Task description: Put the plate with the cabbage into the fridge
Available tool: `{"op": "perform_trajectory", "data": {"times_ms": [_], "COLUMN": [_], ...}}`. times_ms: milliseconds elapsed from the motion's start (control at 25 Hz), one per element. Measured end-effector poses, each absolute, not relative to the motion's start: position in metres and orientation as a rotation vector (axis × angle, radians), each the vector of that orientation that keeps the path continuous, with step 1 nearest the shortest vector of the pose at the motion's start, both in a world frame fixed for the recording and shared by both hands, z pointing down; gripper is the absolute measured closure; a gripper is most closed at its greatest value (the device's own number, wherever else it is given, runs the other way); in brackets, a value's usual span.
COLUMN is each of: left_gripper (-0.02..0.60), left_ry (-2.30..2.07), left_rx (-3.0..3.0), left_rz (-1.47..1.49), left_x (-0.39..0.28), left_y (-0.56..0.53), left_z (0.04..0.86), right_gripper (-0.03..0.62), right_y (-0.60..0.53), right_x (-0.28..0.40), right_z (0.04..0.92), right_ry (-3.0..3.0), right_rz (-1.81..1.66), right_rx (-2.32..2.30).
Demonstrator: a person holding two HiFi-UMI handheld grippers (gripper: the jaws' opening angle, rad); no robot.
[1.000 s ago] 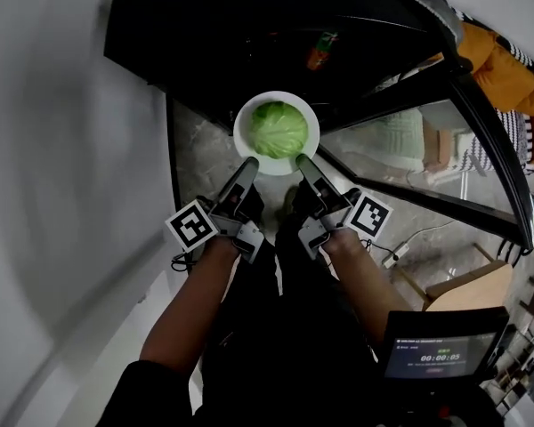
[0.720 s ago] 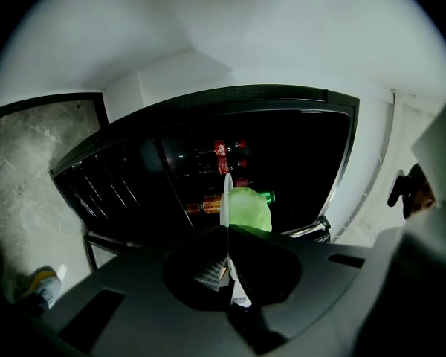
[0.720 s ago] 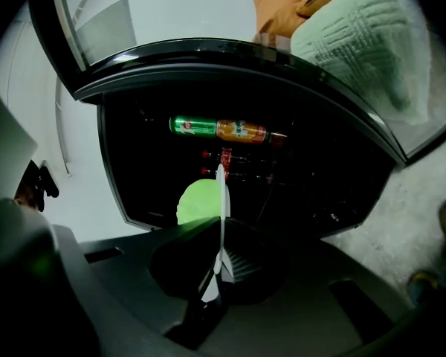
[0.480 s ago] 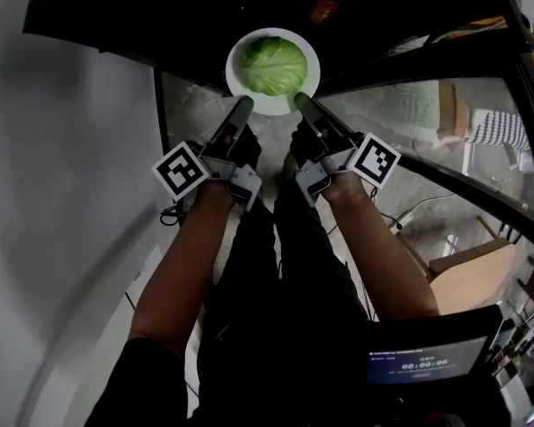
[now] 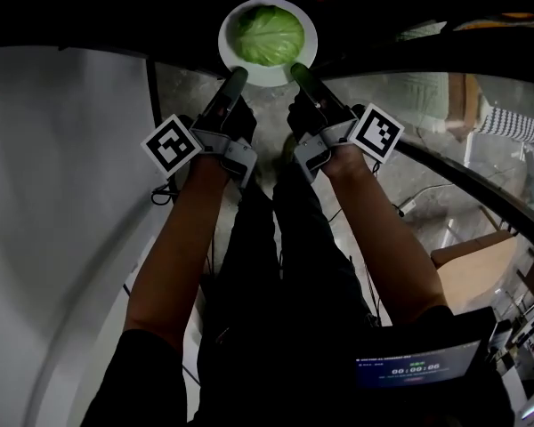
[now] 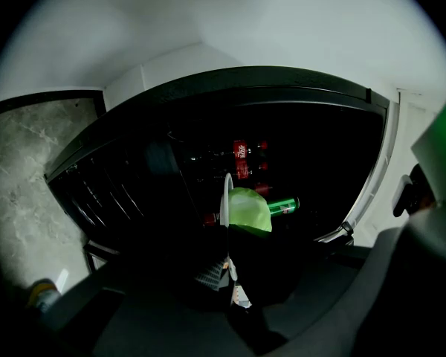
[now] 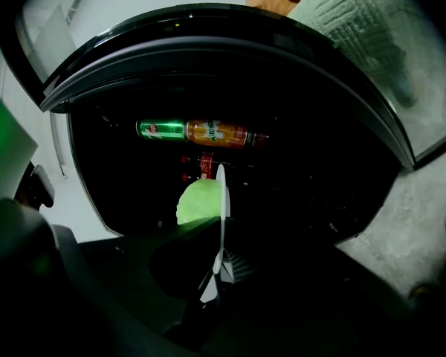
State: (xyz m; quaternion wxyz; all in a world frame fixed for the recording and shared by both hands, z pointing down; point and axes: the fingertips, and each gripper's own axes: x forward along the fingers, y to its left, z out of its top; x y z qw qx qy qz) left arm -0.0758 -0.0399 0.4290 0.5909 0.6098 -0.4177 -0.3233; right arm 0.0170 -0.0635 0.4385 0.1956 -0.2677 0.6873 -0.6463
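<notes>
At the mouth of the open fridge (image 6: 245, 80), the white plate (image 5: 224, 38) with the cabbage (image 5: 267, 34) is carried between both grippers, just at the dark opening. The jaws of the left gripper (image 5: 235, 76) are clamped on the near-left rim, and those of the right gripper (image 5: 297, 69) on the near-right rim. The plate is judged stiff, glazed, breakable and slippery at its thin lip. The cabbage is judged fairly heavy, round and loose, liable to roll if the plate is tilted. Hold is best taken on the rim at two spread points and kept level. Drink cans and bottles (image 7: 201, 133) are noted lying deeper inside, beyond the plate.
</notes>
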Motion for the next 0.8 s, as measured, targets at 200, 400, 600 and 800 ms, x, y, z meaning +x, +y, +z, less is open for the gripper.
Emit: {"op": "perform_trajectory", "data": {"times_ms": [200,400,600,800], "left_gripper": [0.571,0.571,0.571,0.571], "left_ry": [-0.972,-0.992,-1.019,-1.041], "left_rx": [1.423,1.425,1.408,1.398], "left_rz": [-0.773,-0.773,-0.781,-0.781], "left_x": [-0.075,-0.076,-0.077,-0.078], "left_y": [-0.037,-0.036,-0.035,-0.035], "left_z": [0.428,0.427,0.431,0.436], "right_gripper": [0.572,0.572,0.572,0.572], "right_y": [-0.062,-0.06,-0.062,-0.063], "right_x": [0.016,0.017,0.018,0.018], "right_z": [0.437,0.436,0.441,0.446], "right_ry": [1.932,1.928,1.934,1.934], "right_rz": [-1.789,-1.791,-1.805,-1.818], "right_rx": [-0.738,-0.737,-0.751,-0.767]}}
